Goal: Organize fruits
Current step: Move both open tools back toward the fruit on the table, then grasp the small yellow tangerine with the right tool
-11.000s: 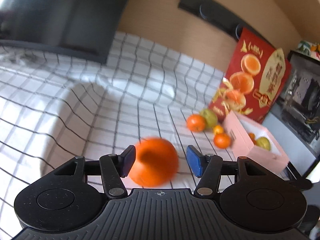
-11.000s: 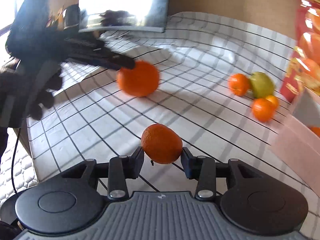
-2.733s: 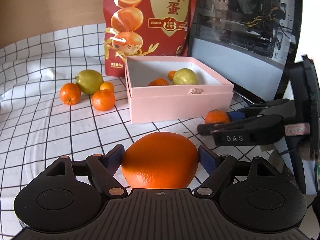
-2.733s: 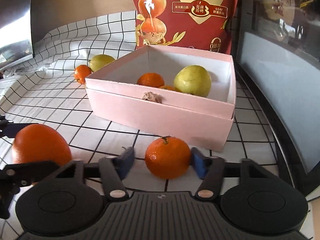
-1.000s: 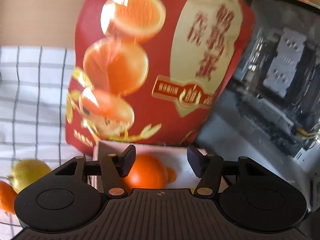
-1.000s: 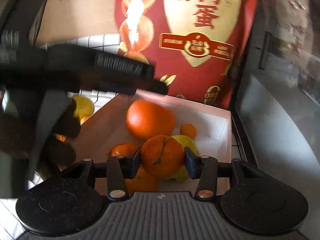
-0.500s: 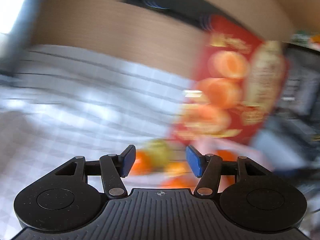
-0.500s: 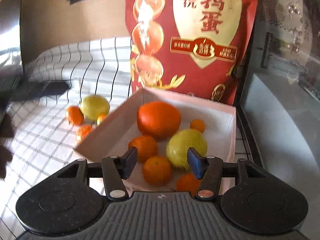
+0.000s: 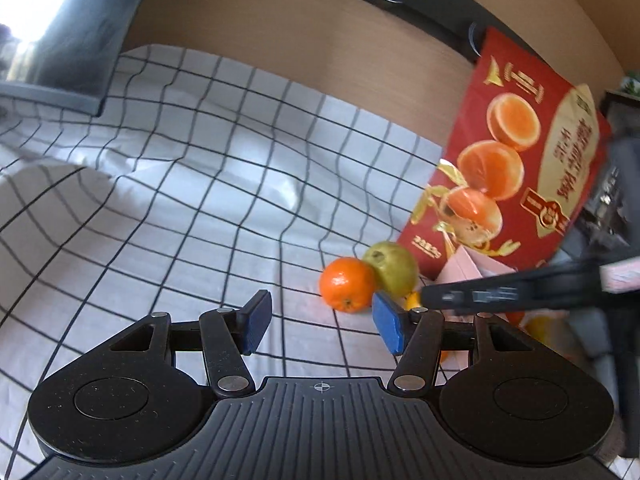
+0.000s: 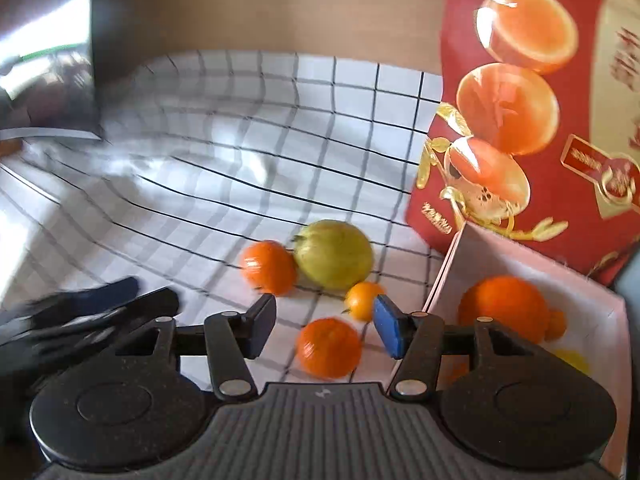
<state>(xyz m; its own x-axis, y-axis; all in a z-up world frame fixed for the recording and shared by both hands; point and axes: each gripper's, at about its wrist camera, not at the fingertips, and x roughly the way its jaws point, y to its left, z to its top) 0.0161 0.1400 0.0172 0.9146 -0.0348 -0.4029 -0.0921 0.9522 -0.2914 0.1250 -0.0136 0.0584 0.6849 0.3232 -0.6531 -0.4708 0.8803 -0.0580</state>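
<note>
In the left wrist view my left gripper (image 9: 320,328) is open and empty over the checked cloth. Just past its right pad lie a mandarin (image 9: 347,284), a green fruit (image 9: 392,274) and a small yellow-orange fruit (image 9: 412,300). My right gripper (image 9: 432,300) reaches in from the right. In the right wrist view, my right gripper (image 10: 320,330) has its jaws closing. A mandarin (image 10: 329,347) lies on the cloth between them, untouched by the pads. Beyond lie another mandarin (image 10: 270,267), the green fruit (image 10: 334,254) and the small fruit (image 10: 362,300). The pink box (image 10: 452,272) holds a large orange (image 10: 504,308).
A tall red snack bag (image 9: 520,168) stands behind the box, against a wooden wall. A dark monitor (image 9: 80,40) sits at the far left on the checked cloth (image 9: 200,184). My left gripper (image 10: 154,292) shows blurred at the lower left in the right wrist view.
The large orange and the right gripper's mandarin were let go into the box. Both grippers then swung left, away from the box and over the loose fruit.
</note>
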